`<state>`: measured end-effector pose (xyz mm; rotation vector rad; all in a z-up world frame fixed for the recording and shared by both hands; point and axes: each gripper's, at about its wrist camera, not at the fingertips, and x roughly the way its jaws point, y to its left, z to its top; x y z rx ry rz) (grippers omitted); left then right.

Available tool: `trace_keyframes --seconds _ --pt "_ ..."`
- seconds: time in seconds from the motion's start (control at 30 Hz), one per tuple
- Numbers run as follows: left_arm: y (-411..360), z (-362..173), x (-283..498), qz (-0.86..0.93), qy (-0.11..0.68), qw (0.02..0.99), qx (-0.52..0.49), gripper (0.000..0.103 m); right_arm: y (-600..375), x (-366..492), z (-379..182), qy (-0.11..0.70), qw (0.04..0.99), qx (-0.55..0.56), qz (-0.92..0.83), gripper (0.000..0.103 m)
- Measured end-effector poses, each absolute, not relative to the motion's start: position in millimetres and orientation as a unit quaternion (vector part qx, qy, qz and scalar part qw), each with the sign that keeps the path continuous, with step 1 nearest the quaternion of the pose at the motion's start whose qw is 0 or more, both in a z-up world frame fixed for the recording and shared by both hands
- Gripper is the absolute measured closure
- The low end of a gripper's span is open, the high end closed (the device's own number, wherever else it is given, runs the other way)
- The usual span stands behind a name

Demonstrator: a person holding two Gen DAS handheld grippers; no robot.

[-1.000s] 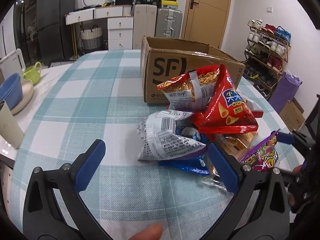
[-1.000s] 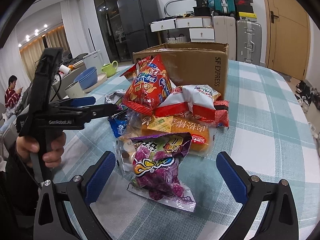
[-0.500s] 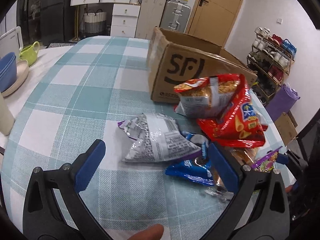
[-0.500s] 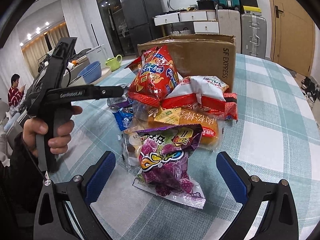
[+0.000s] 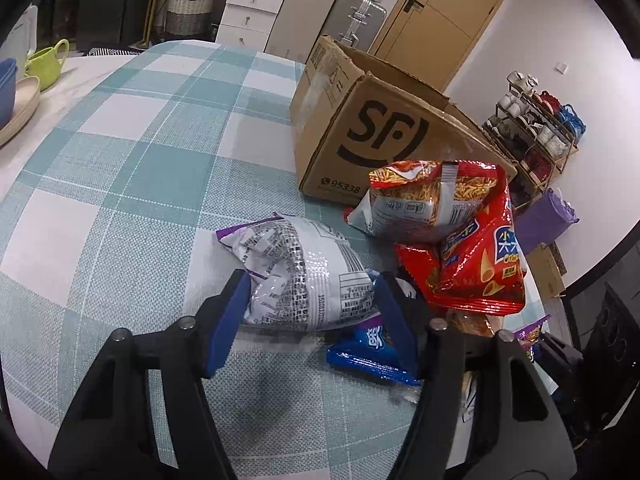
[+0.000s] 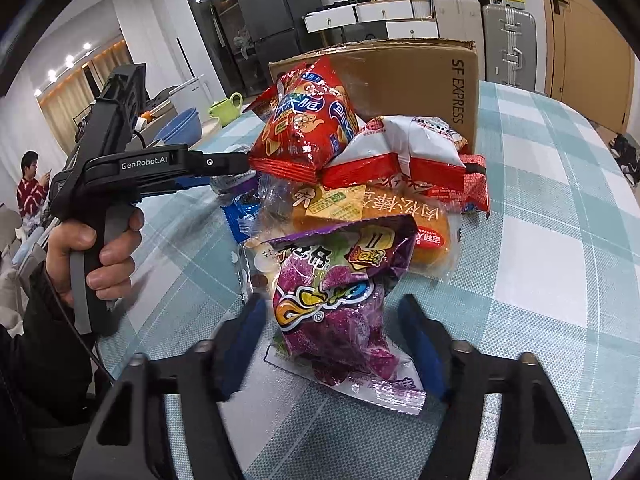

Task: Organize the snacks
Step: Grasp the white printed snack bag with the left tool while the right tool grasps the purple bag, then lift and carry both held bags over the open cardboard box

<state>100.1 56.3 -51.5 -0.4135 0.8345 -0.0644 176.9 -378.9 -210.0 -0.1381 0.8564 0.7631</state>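
Two tools closing at once, after standing wide a second ago. Left tool (image 5: 310, 296) now brought in over the silver bag (image 5: 304, 276) and narrowed onto it within the last half second, with a blue pad pressed into each end of the bag: a grip, by the look of it. Right tool (image 6: 330, 320) likewise just narrowing around the purple bag (image 6: 336, 304), with the bag between the pads but a sliver of gap showing on either side and one finger blurred, so not yet clamped.

Both bags on the checked worktop (image 5: 140, 160), at the side of the snack pile toward the near edge, with the open box (image 5: 384, 140) just behind the pile toward the far edge. Judged from this: first picks in hand, nothing lifted yet, likely bound for the box. Care needed with the puffy silver bag, prone to slip or crush.

Readable: a large "SF" logo and "95338" on one box face, "SF EXPRESS" down another; "GenRobot.AI" on the left tool's body. Chinese characters on the red bag (image 5: 480, 264) and the orange one; fine print and a barcode strip on the silver bag, too small to read.
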Motion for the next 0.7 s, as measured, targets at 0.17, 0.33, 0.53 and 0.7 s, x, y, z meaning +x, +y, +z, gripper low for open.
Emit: trace_keyframes --seconds 0.17,0.33,0.53,0.7 --pt "56.8 -49.5 90.3 -0.033 0.401 0.894 -0.199 0.050 -377.5 171.2 -206.8 0.390 0.843 -0.075 0.362 0.056" --pt "52.3 -44.6 80.6 -0.032 0.396 0.898 -0.191 0.050 -380.6 162.5 -201.8 0.376 0.851 -0.082 0.357 0.059" --pt "45.9 -37.6 63.2 -0.033 0.386 0.904 -0.181 0.050 -397.1 153.4 -187.9 0.357 0.864 -0.072 0.347 0.059" --pt "39.6 -28.7 48.6 -0.037 0.375 0.911 -0.169 0.050 -412.0 148.9 -174.1 0.336 0.877 -0.059 0.337 0.059"
